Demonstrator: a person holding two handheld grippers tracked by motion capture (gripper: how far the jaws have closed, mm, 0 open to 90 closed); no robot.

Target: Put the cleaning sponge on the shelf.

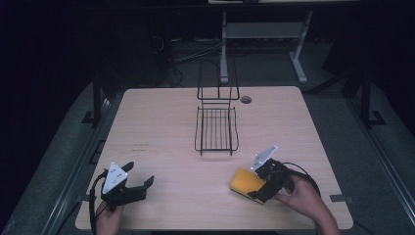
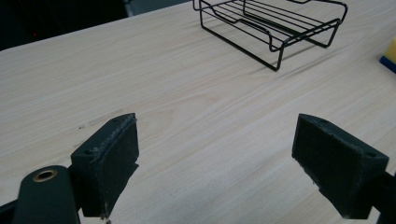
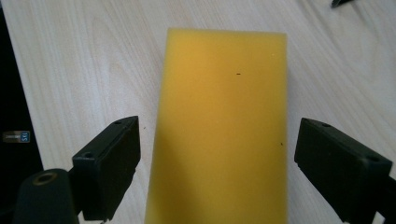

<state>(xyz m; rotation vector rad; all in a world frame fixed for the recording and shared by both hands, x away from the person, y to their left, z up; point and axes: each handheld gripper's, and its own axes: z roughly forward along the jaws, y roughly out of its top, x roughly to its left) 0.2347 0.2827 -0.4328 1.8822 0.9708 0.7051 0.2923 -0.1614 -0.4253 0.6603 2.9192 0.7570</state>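
While the right gripper hangs over the yellow sponge with its jaws spread wide, one to each long side and touching neither, the sponge lies flat on the counter near the person's right edge, well short of the black wire rack that stands at the middle. Judged from its look, the sponge is light, soft foam that will give under pressure and spring back; it should not slip, but a hard squeeze would buckle it. The best hold seems to be across the narrow width, about mid-length, with the pads flat on the long sides. A blue underlayer shows at its edge in the left gripper view, likely a stiffer scouring face, though too little is seen to be sure.

The left gripper rests low at the near left corner, jaws released and holding nothing. In the high view the right gripper covers part of the sponge, and the near end of the sponge is cut off in the right gripper view. The rack's upright back frame fades into the dark floor behind.
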